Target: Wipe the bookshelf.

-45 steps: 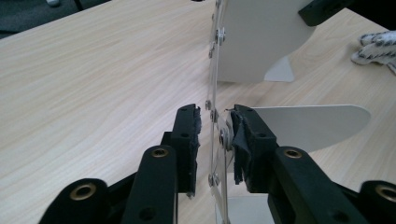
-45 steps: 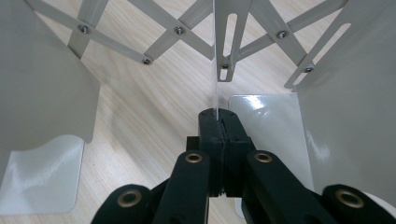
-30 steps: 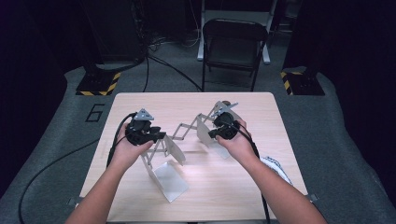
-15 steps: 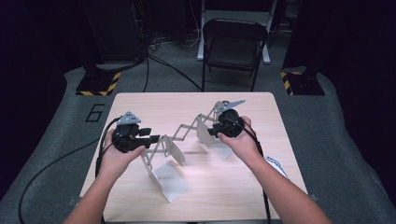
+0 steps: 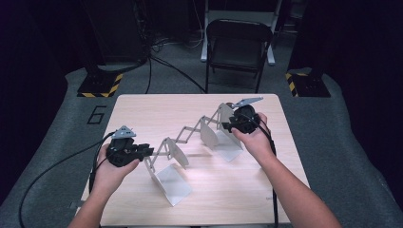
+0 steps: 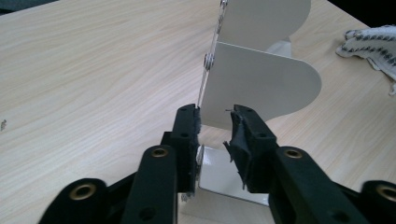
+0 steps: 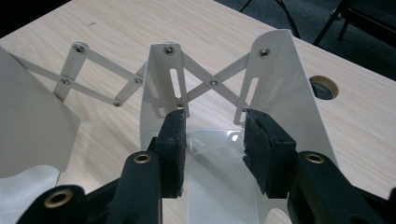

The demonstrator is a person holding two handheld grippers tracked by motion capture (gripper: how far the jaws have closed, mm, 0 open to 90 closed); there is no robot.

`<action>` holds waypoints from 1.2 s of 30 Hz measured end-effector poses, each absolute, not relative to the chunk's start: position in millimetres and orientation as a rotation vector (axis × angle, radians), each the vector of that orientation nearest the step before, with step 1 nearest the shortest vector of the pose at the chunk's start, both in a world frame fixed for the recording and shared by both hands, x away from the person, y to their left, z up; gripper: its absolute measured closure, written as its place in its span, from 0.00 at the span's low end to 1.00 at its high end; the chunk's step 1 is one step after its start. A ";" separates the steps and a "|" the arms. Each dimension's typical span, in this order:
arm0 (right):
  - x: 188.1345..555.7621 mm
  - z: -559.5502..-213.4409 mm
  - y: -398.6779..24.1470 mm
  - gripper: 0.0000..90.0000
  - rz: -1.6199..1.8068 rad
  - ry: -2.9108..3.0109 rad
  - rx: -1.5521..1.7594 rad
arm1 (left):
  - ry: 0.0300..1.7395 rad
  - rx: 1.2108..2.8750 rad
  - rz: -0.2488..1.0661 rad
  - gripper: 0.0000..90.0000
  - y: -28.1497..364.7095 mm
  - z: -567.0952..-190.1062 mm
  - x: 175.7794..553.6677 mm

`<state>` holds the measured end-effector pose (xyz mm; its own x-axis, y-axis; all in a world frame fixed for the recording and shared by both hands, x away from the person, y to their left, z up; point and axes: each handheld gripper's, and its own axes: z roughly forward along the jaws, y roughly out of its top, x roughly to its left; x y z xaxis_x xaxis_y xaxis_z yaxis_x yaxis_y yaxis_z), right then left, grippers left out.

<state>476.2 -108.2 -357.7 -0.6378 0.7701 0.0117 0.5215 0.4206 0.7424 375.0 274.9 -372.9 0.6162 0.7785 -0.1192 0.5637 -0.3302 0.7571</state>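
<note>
since a second ago my left gripper (image 5: 142, 153) has dragged the near-left end of the expanding file rack (image 5: 190, 142) out along the table (image 5: 157, 109), jaws just narrowing around its plate, while my right gripper (image 5: 227, 126), jaws just widening, steadies the far-right end to stretch it.

The expanding rack (image 5: 190, 142) has stretched wider (left tongs (image 5: 147, 153) pulling away, right tongs (image 5: 227, 126) opening).
</note>
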 end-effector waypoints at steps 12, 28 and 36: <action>481.1 -355.2 -116.0 0.63 1.045 2.297 1.137 | 1.020 2.085 0.402 0.98 277.1 -374.6 378.9; 477.1 -366.4 -94.5 0.62 1.065 2.404 1.060 | 1.085 2.024 0.407 0.95 304.4 -376.5 433.3; 475.8 -367.5 -93.1 0.61 1.083 2.406 1.043 | 1.104 1.953 0.482 0.75 296.6 -353.7 426.6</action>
